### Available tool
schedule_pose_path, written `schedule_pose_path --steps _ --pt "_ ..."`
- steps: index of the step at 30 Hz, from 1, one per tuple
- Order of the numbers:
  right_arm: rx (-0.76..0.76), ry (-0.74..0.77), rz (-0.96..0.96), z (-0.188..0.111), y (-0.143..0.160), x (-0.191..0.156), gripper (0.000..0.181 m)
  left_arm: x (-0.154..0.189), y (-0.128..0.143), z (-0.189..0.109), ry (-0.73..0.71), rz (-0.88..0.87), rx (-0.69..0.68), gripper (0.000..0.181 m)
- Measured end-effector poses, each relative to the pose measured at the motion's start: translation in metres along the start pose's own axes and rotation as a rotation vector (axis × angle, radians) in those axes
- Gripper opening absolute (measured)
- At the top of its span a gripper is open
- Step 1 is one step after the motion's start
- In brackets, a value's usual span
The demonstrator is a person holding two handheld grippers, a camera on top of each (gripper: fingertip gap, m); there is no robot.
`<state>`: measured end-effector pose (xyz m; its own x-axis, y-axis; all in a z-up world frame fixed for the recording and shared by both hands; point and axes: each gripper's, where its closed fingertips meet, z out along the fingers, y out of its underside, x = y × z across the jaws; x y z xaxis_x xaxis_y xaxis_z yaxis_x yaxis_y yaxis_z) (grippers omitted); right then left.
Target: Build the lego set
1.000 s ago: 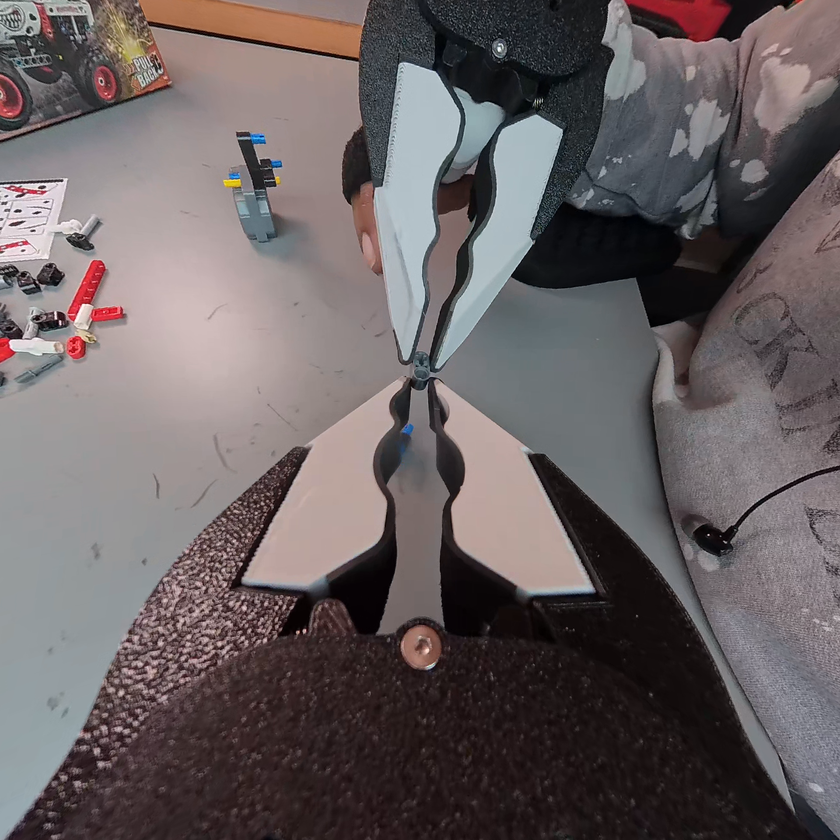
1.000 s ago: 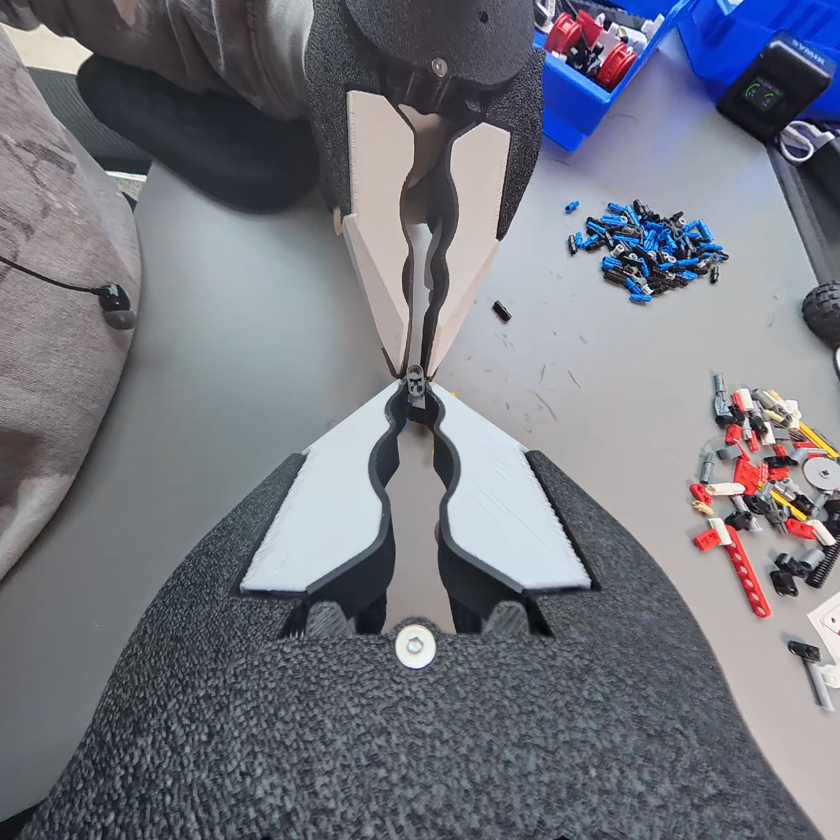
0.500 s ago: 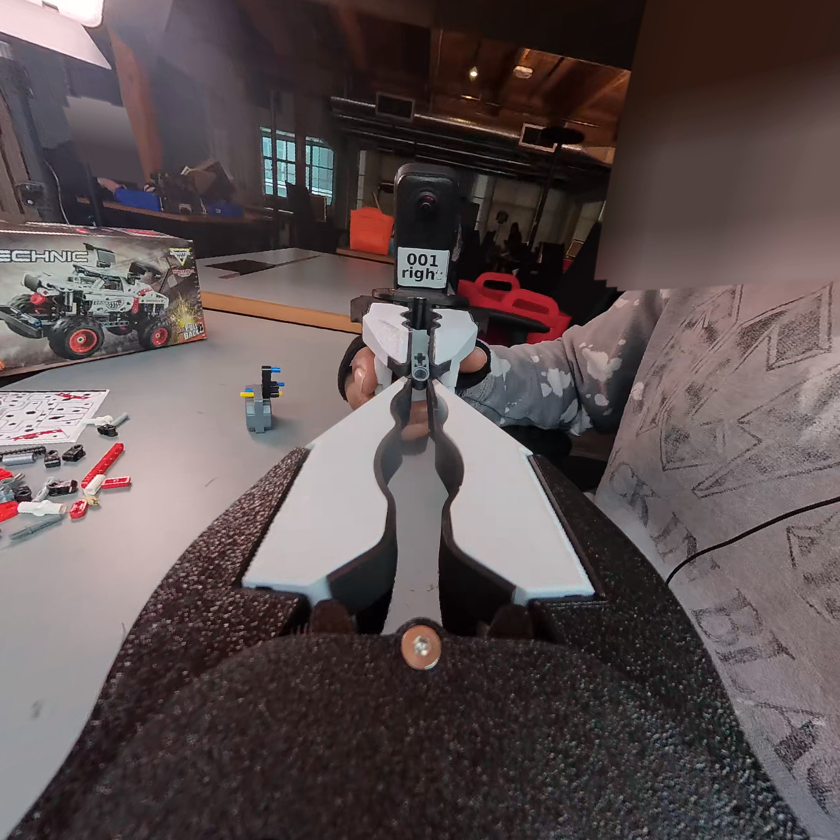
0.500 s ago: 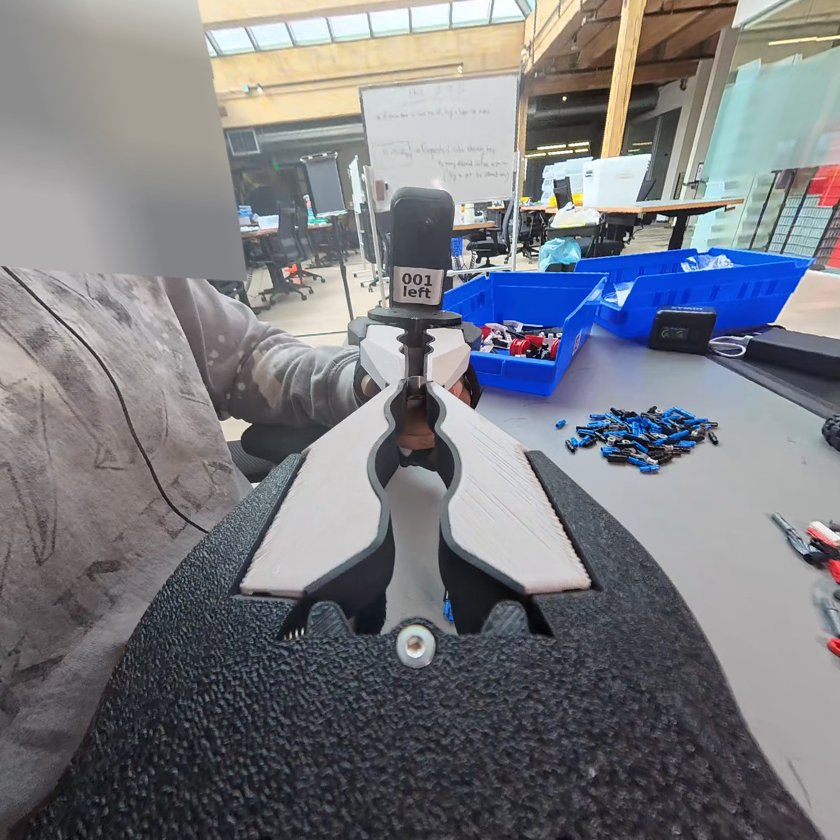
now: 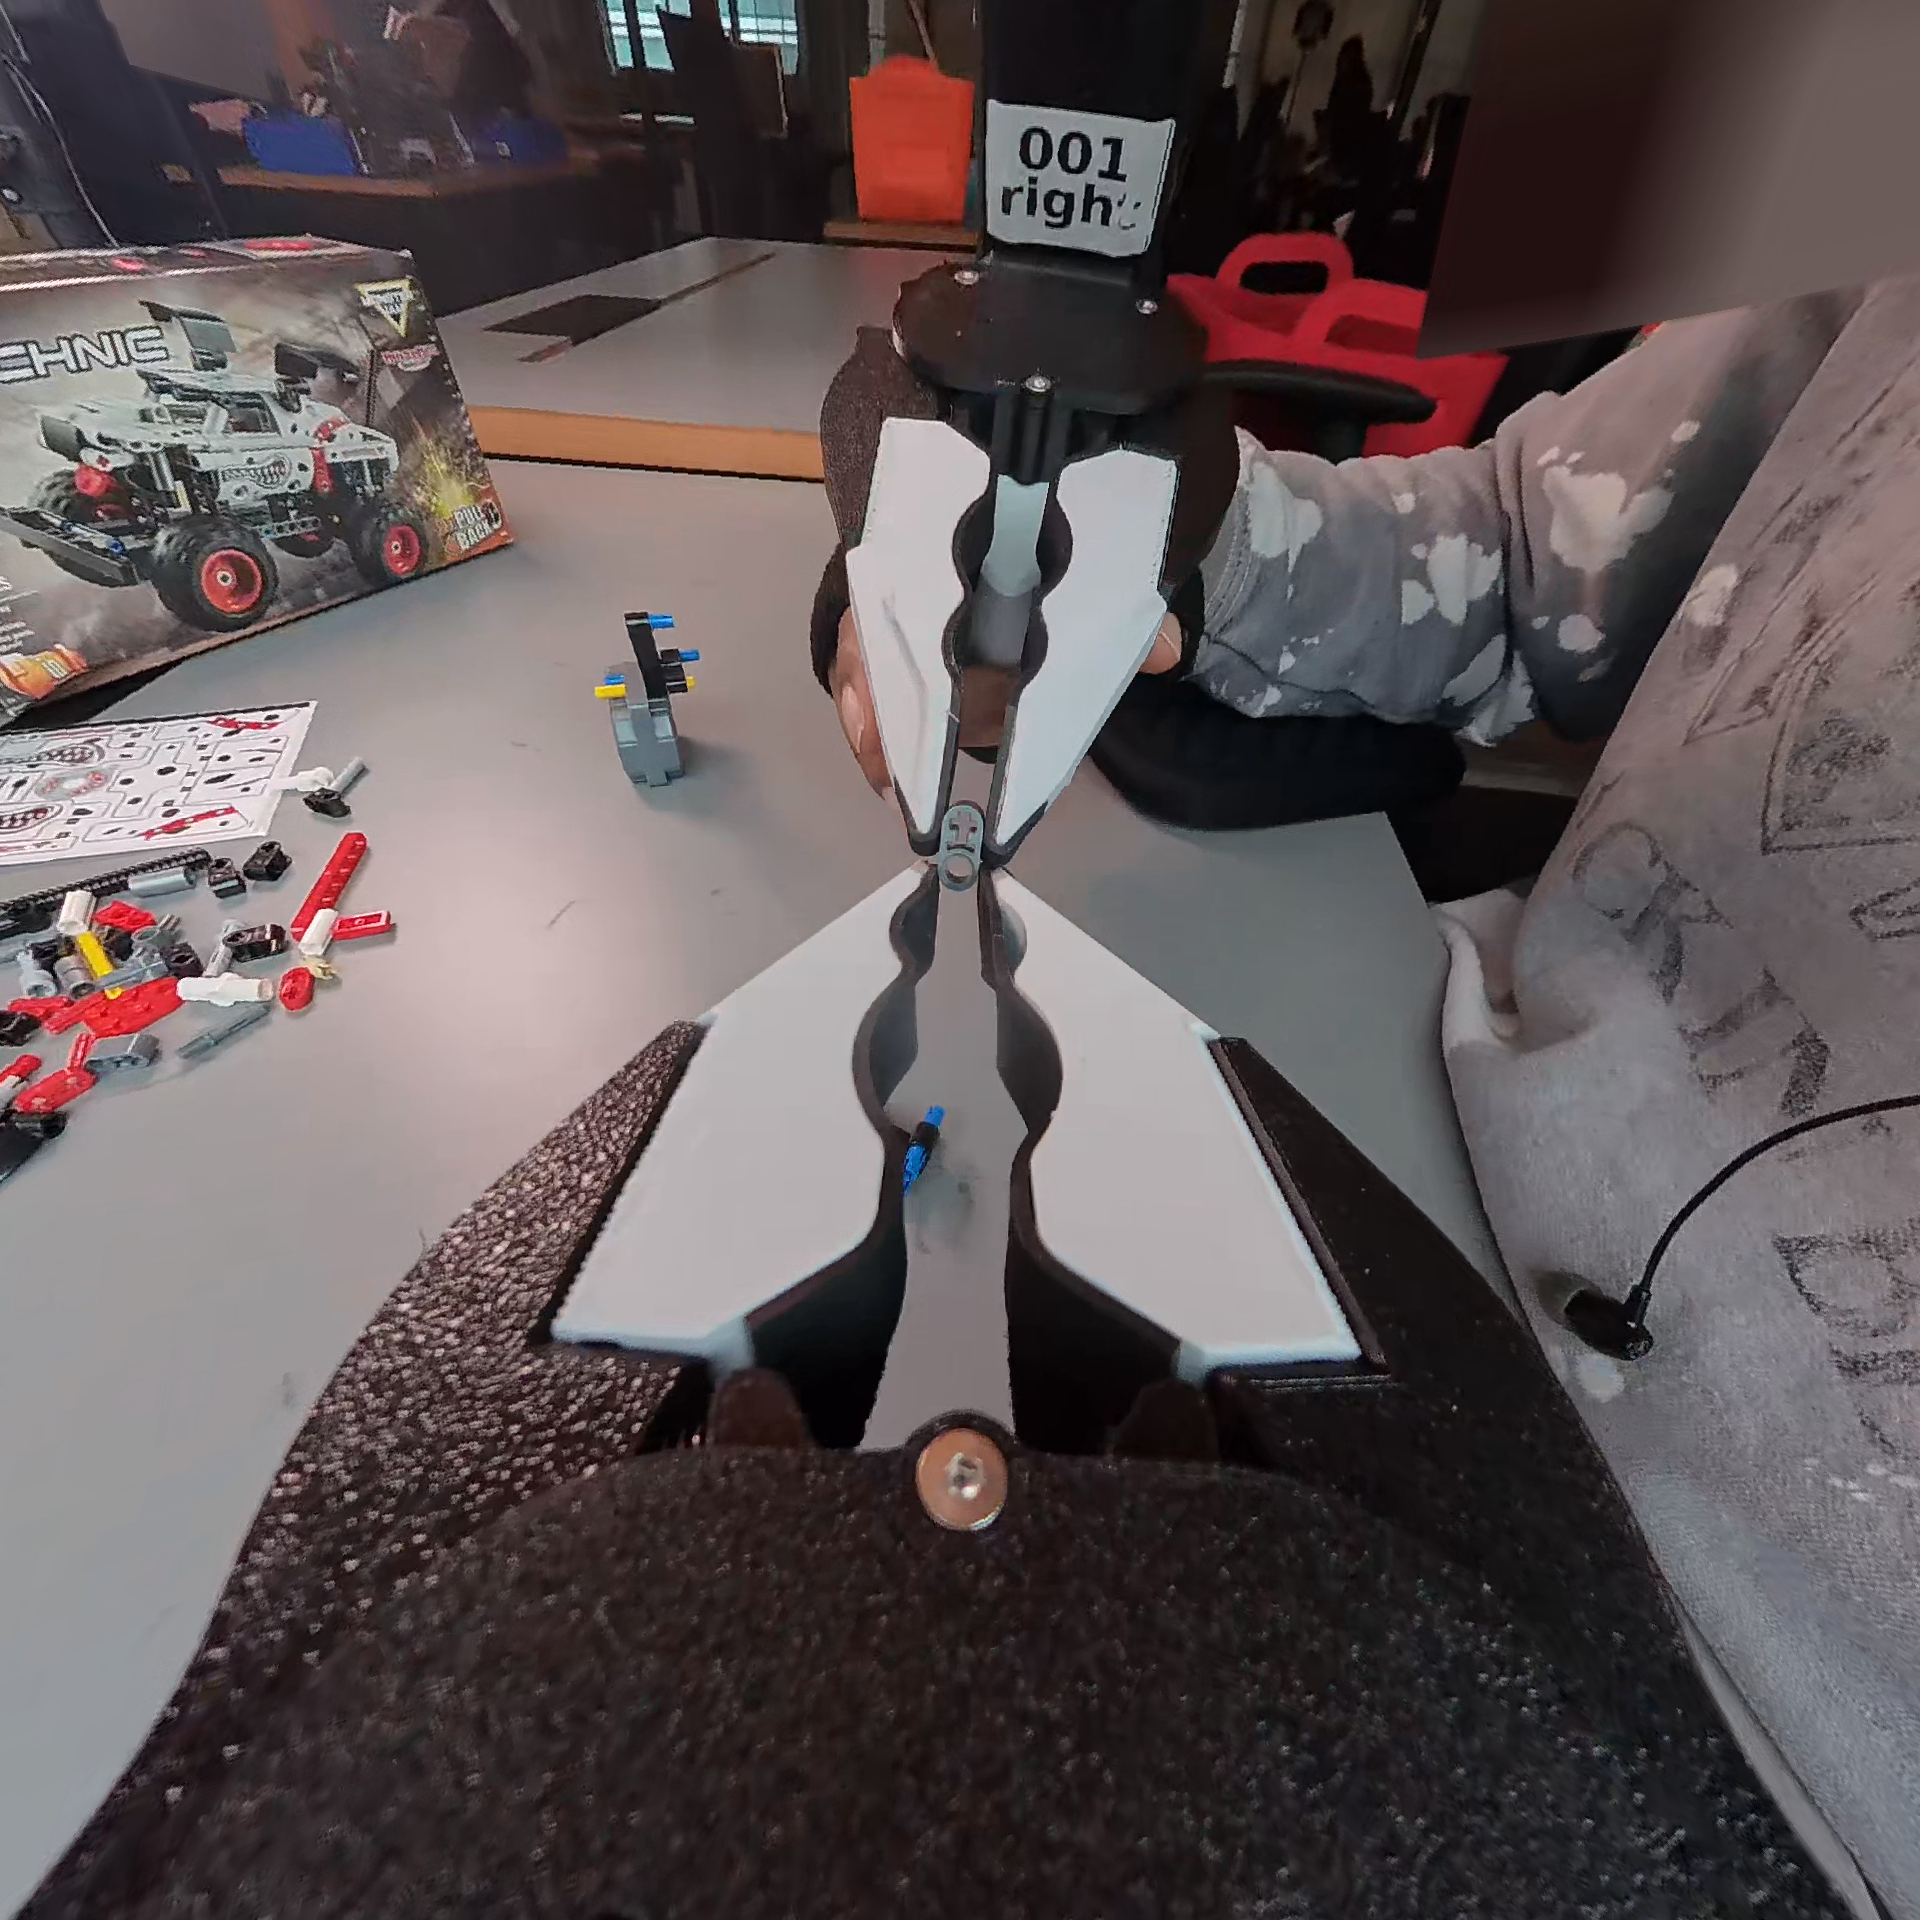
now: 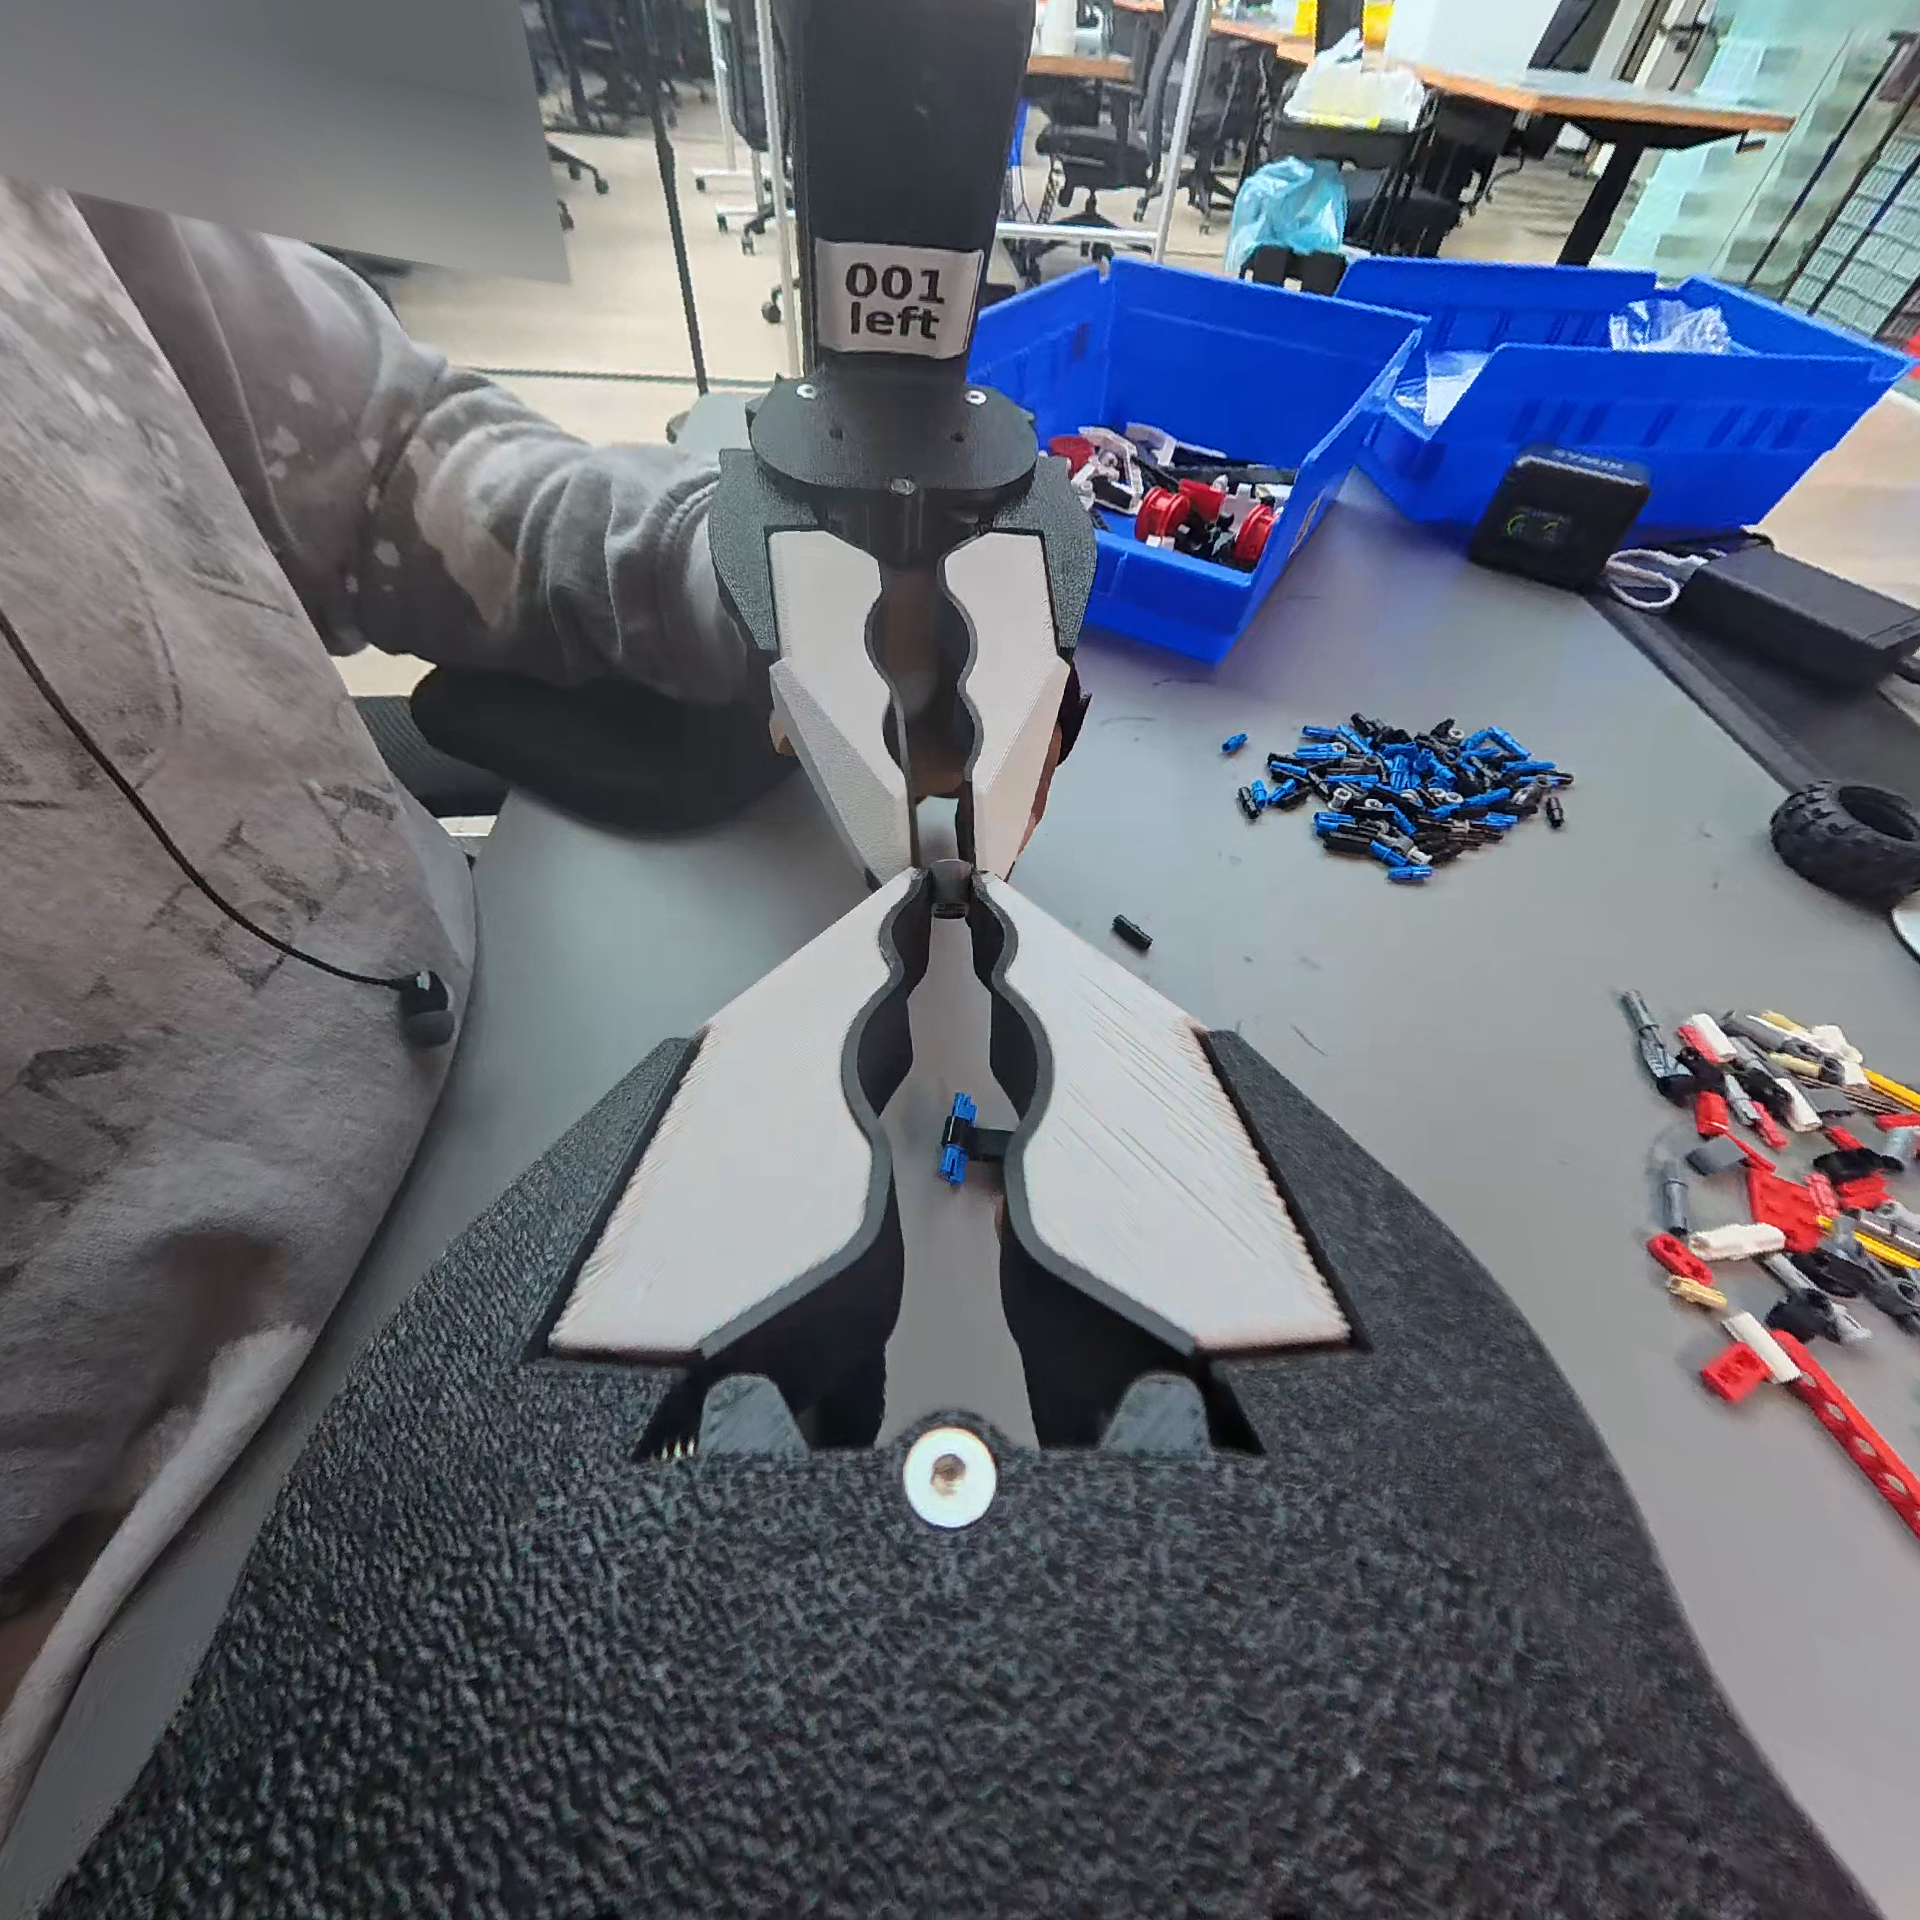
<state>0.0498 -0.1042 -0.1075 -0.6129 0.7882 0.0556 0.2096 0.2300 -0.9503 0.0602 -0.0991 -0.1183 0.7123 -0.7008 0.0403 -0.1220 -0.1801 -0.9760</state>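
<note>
Half a second ago both grippers were lifted up and looking across the room; now they tip down toward the grey table (image 5: 1195, 935) again, tips meeting as before.

Closest in, a little blue plastic peg (image 5: 921, 1150) lies on the table under the left gripper (image 5: 958, 881). Its two white fingers are squeezed onto a small dark grey plastic connector with a cross hole and a round hole (image 5: 960, 844). This piece hangs in the air above the table, right where the two tools meet. The right gripper (image 5: 962, 831) comes from the other side, and its white fingers pinch the top of that same connector. From the right wrist view the connector (image 6: 948, 889) shows only as a small dark lump between the tips.

I think the build has only just begun. Behind the connector and to its left stands a small grey and black block model with blue and yellow pegs (image 5: 649, 707), well apart from it. It is the only built part I can see. To the left of the connector, a pile of loose red, black and white pieces (image 5: 156, 956) waits beside a white printed sheet (image 5: 135, 779). Farther off is the picture box of the truck (image 5: 229, 457).

On the connector's other side lie a heap of blue and black pegs (image 6: 1403, 790), a black rubber tyre (image 6: 1849, 842) and blue plastic bins (image 6: 1195, 436). Most of the truck is still to make.
</note>
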Motion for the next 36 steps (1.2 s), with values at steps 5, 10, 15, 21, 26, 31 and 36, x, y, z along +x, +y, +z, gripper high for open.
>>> schedule_pose_path --steps 5,10,15,21,26,31,36 --pt "0.004 -0.022 0.015 0.002 0.004 -0.004 0.007 0.003 0.006 0.003 0.016 0.014 -0.03 0.007" --pt "0.153 -0.051 0.116 0.002 -0.014 -0.003 0.008 0.002 -0.009 0.001 0.018 -0.009 0.077 0.006" --pt "0.178 -0.051 0.098 -0.002 -0.017 -0.003 0.009 0.003 -0.014 -0.002 0.018 0.006 0.095 0.006" --pt "0.085 -0.019 0.005 0.002 -0.004 -0.003 0.009 0.001 -0.001 0.001 0.011 0.028 0.01 0.006" --pt "-0.096 0.033 -0.136 0.009 0.021 -0.004 0.007 -0.002 0.025 0.007 -0.028 0.097 -0.149 0.005" --pt "-0.111 0.046 -0.11 0.007 0.033 0.005 0.007 -0.008 0.039 0.008 -0.017 0.023 -0.224 0.008" --pt "0.004 0.087 0.043 -0.034 0.029 0.028 0.007 -0.027 0.068 0.004 -0.039 -0.072 -0.344 0.02"
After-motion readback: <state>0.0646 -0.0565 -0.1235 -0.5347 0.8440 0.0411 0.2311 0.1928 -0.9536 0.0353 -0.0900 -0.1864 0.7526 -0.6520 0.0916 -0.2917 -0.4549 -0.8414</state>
